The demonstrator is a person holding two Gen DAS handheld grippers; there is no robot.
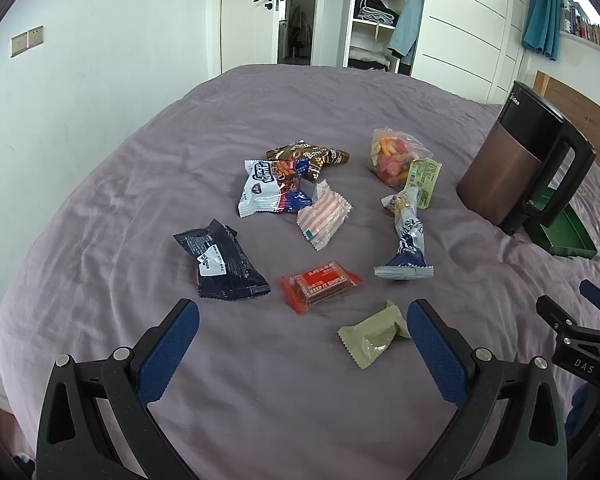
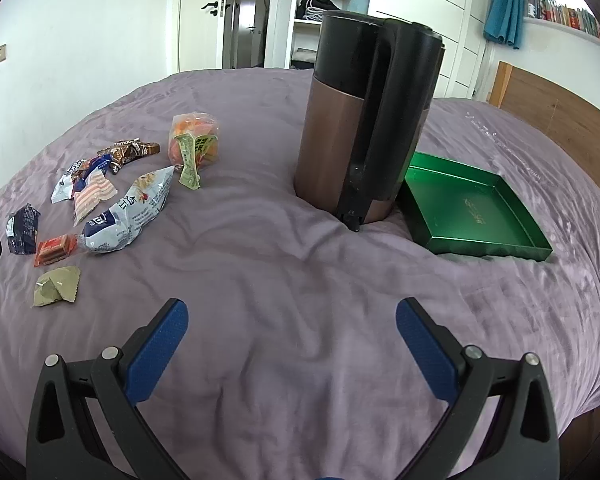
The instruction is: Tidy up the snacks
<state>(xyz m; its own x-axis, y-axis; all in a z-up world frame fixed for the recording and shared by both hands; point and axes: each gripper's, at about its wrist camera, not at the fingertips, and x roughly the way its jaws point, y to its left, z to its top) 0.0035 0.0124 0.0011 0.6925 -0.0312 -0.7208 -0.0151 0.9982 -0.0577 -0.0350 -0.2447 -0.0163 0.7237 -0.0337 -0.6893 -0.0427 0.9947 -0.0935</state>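
Note:
Several snack packets lie scattered on a purple bedspread (image 1: 260, 380). Nearest my left gripper (image 1: 303, 314) are an olive packet (image 1: 370, 338), a red bar (image 1: 320, 280) and a dark navy packet (image 1: 222, 260). Farther off lie a white-and-blue bag (image 1: 266, 192), a striped pink packet (image 1: 324, 216), a brown packet (image 1: 308, 156), a blue-grey twisted bag (image 1: 406, 240) and a clear bag of orange snacks (image 1: 396, 156). An empty green tray (image 2: 476, 208) sits right of the snacks. My left gripper is open and empty. My right gripper (image 2: 292, 314) is open above bare bedspread.
A tall copper-and-black kettle (image 2: 360, 128) stands between the snacks and the green tray, touching the tray's corner. A wooden headboard (image 2: 560, 112) lies beyond the tray. The white wall, door and open wardrobe stand past the bed's far edge.

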